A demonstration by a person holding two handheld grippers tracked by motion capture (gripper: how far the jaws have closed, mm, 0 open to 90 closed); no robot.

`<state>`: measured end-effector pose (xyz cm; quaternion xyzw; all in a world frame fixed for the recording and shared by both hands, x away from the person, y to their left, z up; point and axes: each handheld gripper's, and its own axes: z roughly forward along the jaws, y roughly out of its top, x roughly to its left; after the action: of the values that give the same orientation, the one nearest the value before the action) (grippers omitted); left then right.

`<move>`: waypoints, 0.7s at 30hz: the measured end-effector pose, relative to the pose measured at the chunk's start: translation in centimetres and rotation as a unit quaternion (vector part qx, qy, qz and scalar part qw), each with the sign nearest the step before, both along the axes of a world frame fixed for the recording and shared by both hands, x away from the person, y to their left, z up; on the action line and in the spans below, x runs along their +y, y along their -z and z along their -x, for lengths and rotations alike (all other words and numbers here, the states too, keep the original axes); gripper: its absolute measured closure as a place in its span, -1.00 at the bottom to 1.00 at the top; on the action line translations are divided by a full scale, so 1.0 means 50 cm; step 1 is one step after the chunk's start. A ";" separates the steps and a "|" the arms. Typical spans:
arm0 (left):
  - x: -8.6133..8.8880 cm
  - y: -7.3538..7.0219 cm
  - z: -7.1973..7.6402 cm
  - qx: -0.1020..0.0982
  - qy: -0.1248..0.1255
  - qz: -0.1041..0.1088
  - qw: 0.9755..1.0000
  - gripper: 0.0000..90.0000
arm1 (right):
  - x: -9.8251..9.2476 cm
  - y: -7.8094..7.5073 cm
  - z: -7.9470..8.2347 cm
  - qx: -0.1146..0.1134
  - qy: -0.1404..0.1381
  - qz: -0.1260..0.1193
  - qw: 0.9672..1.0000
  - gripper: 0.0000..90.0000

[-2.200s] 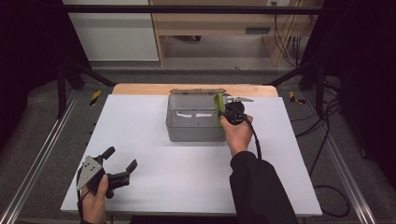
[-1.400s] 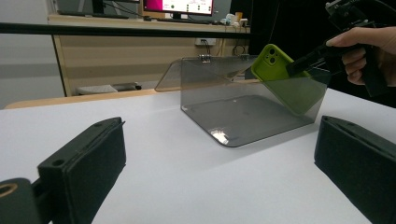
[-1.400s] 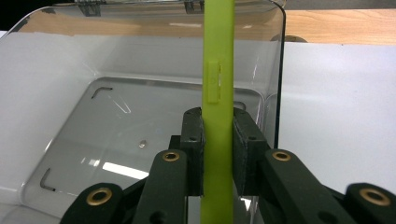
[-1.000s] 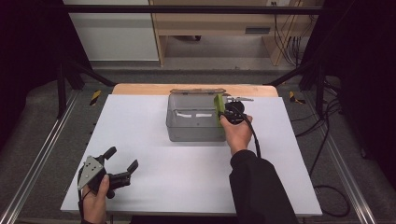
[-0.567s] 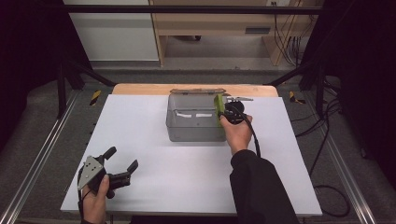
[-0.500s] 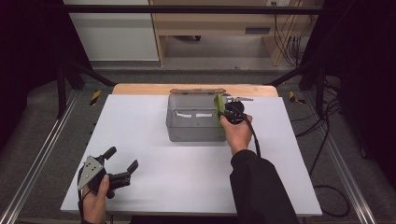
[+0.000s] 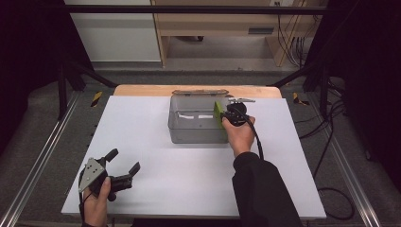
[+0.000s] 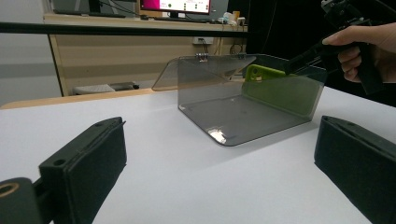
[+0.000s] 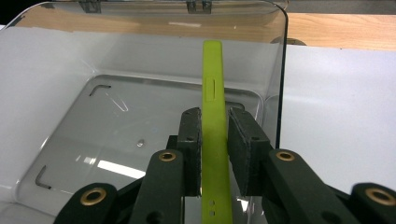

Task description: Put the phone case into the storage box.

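Open white table [image 7: 151, 118] around the left claw [image 7: 124, 163], clear box [image 7: 189, 135] walls hemming the right claw [image 9: 214, 135]

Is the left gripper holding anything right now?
No, the left gripper sits open near the table's front corner, with bare tabletop between its fingers.

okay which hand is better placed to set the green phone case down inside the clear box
Right. The right tool is already clamped on the green phone case, holding it on edge inside the clear box. The left tool sits open near the table's front edge, far away.
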<state>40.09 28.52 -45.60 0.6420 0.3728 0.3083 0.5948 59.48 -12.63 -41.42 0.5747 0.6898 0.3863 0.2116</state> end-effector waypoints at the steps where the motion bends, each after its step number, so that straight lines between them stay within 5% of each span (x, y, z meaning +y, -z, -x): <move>1: 0.000 0.000 0.000 0.000 0.000 0.000 1.000 -0.95 | 0.000 0.000 0.000 -0.001 0.000 0.001 1.000 0.66; 21: -0.005 0.001 0.000 0.000 0.009 -0.003 1.000 -0.95 | -0.002 -0.006 0.001 -0.022 0.005 0.006 1.000 0.68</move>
<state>40.09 28.26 -45.63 0.6471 0.3662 0.3039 0.5956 59.43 -12.75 -41.10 0.5685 0.6840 0.3938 0.2321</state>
